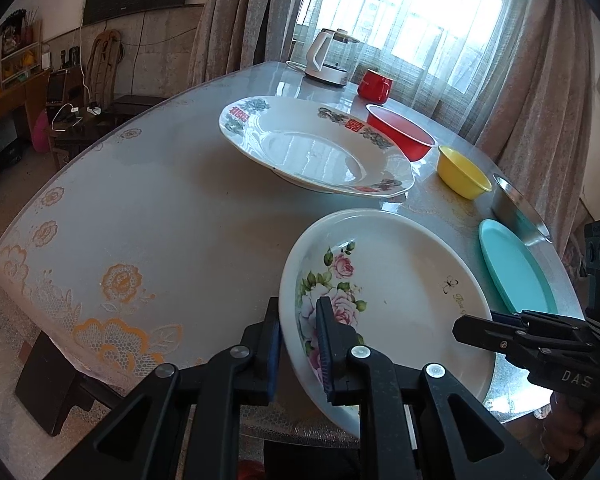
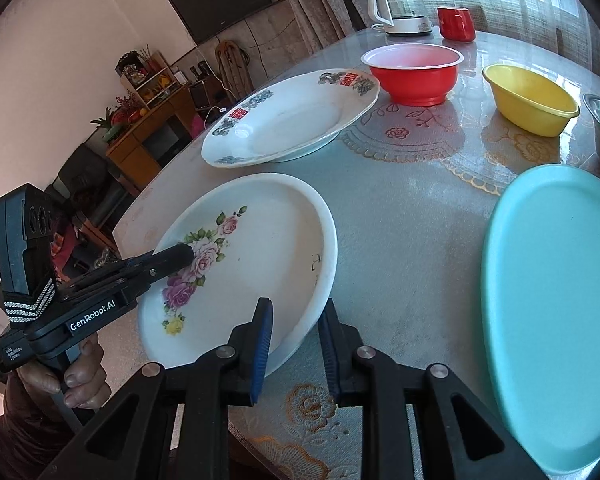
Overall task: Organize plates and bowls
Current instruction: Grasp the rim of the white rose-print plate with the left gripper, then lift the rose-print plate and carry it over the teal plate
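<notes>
While the left wrist view looks along the left gripper [image 1: 298,344], its jaws stand narrowly set, one on each face of the near rim of the rose plate [image 1: 396,292], which is tilted with that edge raised off the bench [image 1: 160,200]. Beyond the rose plate lies the patterned plate [image 1: 312,148], with the red bowl [image 1: 404,130] and yellow bowl [image 1: 462,170] behind it toward the window, and the teal plate [image 1: 516,268] just beside the rose plate next to a metal bowl [image 1: 518,212]. The right gripper [image 1: 476,330] reaches in over the rose plate's far edge, though whether its jaws grip cannot be told from here. From the right wrist view, the right gripper [image 2: 296,344] has its jaws partly open astride the rose plate's [image 2: 268,248] rim, apparently not touching it. The left gripper [image 2: 180,256] lies over the flower print, pinching the opposite rim. A kettle [image 2: 400,4] and red mug [image 2: 456,22] stand far beyond the rose plate.
</notes>
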Motion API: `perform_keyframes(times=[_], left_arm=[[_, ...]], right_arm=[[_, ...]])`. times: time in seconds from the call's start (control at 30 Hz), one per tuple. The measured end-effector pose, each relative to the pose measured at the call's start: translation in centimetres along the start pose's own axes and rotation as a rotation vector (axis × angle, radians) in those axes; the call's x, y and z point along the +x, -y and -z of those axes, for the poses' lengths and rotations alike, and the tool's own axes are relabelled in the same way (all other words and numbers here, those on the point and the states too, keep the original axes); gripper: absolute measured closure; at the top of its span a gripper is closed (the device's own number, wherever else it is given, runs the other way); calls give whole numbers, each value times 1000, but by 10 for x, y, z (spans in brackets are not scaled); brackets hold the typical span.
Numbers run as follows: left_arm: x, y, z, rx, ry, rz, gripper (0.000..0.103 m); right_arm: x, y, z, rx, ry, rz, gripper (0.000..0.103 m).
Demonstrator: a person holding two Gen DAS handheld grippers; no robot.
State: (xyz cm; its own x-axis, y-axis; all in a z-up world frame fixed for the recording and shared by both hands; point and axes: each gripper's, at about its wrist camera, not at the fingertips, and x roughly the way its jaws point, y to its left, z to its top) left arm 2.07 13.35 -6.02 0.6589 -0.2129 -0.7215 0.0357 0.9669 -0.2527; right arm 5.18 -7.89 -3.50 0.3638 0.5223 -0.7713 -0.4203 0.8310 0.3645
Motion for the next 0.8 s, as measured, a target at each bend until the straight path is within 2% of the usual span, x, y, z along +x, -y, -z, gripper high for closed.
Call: perform_keyframes(times=[0.43, 0.8], left_arm=[[-2, 5, 5, 7, 7, 7, 86], [1, 17, 5, 26, -17, 36, 87]], right_arm=[[1, -1, -1, -14, 3, 51, 81], [-8, 12, 0, 30, 24, 71, 83]])
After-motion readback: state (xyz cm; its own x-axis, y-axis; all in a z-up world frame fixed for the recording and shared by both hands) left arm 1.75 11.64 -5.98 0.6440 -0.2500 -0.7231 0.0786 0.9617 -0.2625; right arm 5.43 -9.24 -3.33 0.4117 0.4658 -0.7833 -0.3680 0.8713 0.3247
